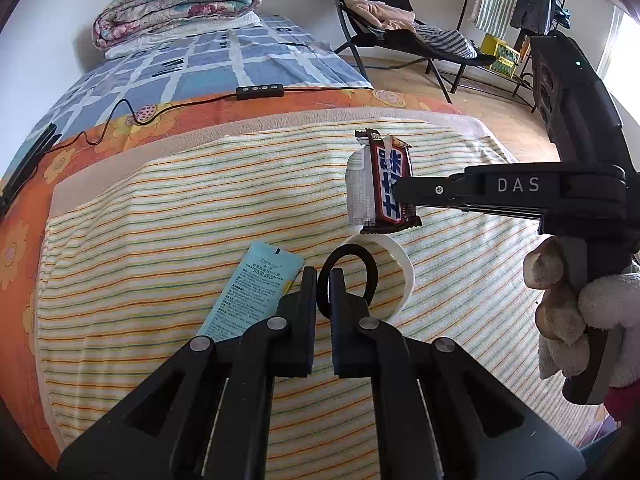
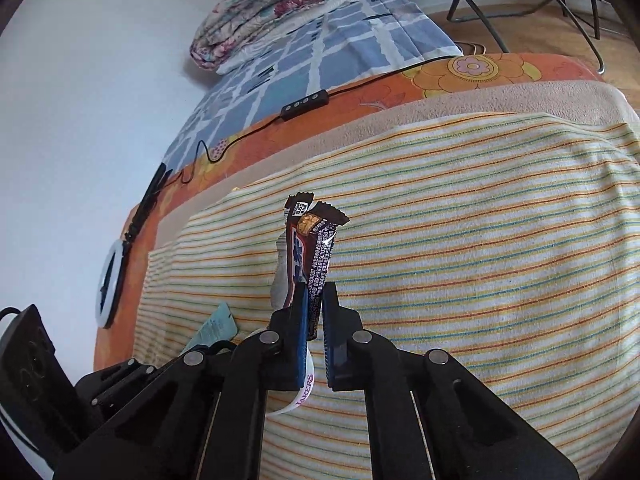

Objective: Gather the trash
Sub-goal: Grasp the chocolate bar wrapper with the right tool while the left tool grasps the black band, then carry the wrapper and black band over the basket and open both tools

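Note:
My left gripper is shut on a thin black ring, whose loop sticks out beyond the fingertips. Under it a white wristband lies on the striped towel, with a light blue sachet to its left. From the right, my right gripper holds a brown candy bar wrapper upright above the wristband. A piece of white paper hangs against the wrapper. In the right wrist view the right gripper is shut on the wrapper, and the wristband lies below.
The towel covers a bed with orange and blue sheets. A black cable with a controller crosses the bed, and a folded quilt sits at its far end. A folding chair and a drying rack stand on the floor beyond.

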Available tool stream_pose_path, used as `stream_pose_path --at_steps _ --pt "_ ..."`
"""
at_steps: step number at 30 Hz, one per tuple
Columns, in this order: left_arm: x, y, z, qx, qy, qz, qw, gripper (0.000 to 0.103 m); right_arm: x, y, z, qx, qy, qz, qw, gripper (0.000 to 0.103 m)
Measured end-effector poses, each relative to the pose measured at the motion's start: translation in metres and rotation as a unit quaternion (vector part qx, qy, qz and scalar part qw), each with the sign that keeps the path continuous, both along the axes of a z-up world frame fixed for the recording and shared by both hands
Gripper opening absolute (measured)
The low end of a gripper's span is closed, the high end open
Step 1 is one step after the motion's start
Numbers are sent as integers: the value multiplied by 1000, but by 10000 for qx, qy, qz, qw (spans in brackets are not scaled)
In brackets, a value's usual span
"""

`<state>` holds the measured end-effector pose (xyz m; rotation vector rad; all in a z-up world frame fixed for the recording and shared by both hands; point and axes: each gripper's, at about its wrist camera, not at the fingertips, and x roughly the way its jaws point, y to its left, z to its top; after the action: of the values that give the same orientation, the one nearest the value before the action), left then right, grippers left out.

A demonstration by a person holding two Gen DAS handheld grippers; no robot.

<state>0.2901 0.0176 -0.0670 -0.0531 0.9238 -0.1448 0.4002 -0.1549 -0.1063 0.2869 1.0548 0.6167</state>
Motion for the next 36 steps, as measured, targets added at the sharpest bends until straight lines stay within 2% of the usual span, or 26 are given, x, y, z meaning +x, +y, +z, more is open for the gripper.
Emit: stream_pose_path --at_steps 9,16,29,36 --pt "-23 -1 22 50 -121 44 9999 4 -21 -13 29 -200 -479 -48 9986 4" --pt "-55 -5 45 58 -206 44 9998 4 -56 -23 51 -509 -754 105 9958 4" --pt "-142 -19 81 185 -383 -56 9991 4 -157 -34 91 -985 -1334 581 9844 4" --pt "-196 -27 90 206 -369 -40 9991 4 -215 -45 97 -976 -1388 858 9818 4"
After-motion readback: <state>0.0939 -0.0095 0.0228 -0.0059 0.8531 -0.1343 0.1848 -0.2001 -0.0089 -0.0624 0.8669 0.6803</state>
